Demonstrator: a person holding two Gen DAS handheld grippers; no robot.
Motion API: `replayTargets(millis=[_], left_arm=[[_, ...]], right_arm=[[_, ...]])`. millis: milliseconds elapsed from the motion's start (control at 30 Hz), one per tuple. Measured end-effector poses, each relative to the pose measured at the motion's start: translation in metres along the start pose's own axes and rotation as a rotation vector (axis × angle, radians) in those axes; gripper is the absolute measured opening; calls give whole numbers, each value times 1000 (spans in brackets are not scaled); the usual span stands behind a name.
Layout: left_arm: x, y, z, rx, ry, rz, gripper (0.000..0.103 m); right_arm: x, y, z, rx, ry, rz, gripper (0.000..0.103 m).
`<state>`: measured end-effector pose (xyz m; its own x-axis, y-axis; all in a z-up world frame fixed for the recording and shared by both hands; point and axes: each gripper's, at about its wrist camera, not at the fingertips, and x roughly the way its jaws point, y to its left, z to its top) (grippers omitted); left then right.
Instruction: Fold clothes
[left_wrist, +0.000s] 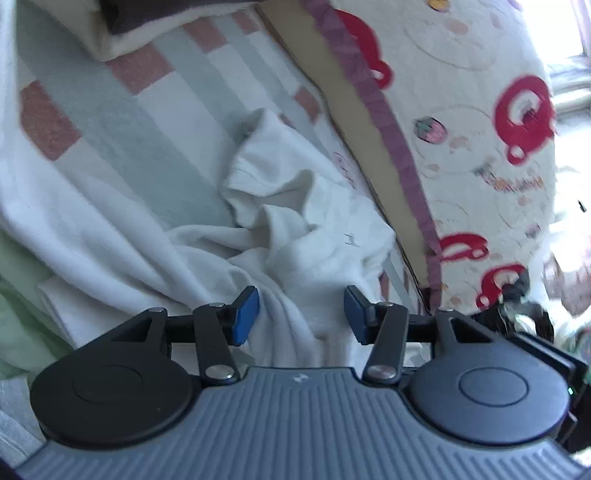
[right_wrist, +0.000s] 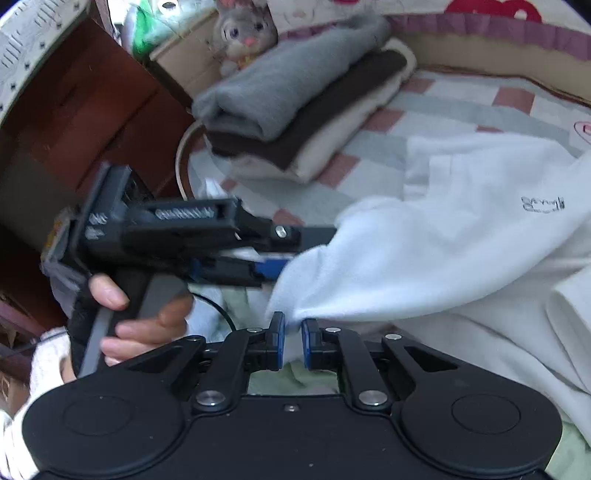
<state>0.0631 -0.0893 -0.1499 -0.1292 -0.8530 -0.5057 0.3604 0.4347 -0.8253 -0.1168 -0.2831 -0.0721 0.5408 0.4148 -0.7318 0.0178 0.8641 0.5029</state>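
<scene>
A bed (right_wrist: 461, 107) with a checked cover carries a folded stack (right_wrist: 295, 110) and a rumpled white garment (right_wrist: 461, 240); the left tool (left_wrist: 301, 314) gapes open over its bunched cloth, the right tool (right_wrist: 293, 341), nearly closed, sits at its near hem, cloth lying ahead and rightward

a bed with a pink-and-grey checked cover (left_wrist: 147, 122) carries a rumpled white garment (right_wrist: 461, 236) and a stack of folded clothes (right_wrist: 295, 107) nearby.
</scene>
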Motion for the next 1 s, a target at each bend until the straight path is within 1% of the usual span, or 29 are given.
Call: replayTargets(millis=[33, 67, 100, 133, 200, 267, 300, 333, 367, 400, 433, 533, 600, 633, 733, 767, 833, 900, 933, 967, 1000], left_arm=[[-5, -7, -1, 47, -23, 2, 49], [-9, -15, -1, 106, -47, 19, 49], [-11, -22, -2, 158, -59, 35, 50], [-11, -28, -2, 199, -59, 44, 51], [-5, -33, -6, 232, -34, 62, 51], [7, -33, -11, 241, -13, 102, 56], [13, -32, -14, 242, -6, 124, 60], [17, -31, -16, 244, -8, 137, 60], [17, -32, -18, 261, -15, 145, 58], [16, -34, -20, 278, -23, 152, 46], [16, -35, -22, 295, -30, 159, 10], [14, -40, -28, 345, -53, 181, 10], [13, -43, -32, 379, -69, 196, 10], [11, -42, -32, 376, -81, 205, 10], [-8, -17, -18, 207, -158, 242, 10], [-12, -10, -15, 164, -176, 250, 10], [-11, -7, -15, 157, -171, 243, 10], [-11, -3, -15, 150, -167, 236, 10], [-10, -1, -15, 146, -164, 233, 10], [-10, 1, -16, 143, -162, 229, 10], [-9, 3, -16, 139, -160, 226, 10]], right_arm=[[0, 5, -3, -70, 57, -91, 12], [-1, 10, -7, -152, 113, -201, 16], [-4, 11, -9, -221, 153, -295, 17], [-12, 4, -6, -228, 164, -348, 17], [-30, -13, 4, -206, 172, -431, 24], [-46, -28, 29, -168, 123, -507, 43], [-49, -32, 43, -175, 90, -534, 47], [-51, -34, 58, -185, 56, -559, 55], [-49, -36, 74, -200, 30, -561, 62], [-44, -37, 89, -217, 16, -551, 65], [-37, -39, 102, -240, 11, -548, 68], [-9, -46, 134, -319, 21, -554, 68], [10, -57, 153, -344, 46, -556, 69], [21, -64, 163, -345, 67, -584, 69], [55, -86, 185, -358, 138, -696, 69], [63, -95, 189, -351, 158, -699, 69], [72, -116, 197, -278, 195, -658, 69], [75, -135, 202, -182, 210, -607, 71], [77, -144, 202, -134, 217, -581, 77], [79, -153, 201, -87, 228, -577, 90], [81, -163, 199, -41, 240, -580, 92]])
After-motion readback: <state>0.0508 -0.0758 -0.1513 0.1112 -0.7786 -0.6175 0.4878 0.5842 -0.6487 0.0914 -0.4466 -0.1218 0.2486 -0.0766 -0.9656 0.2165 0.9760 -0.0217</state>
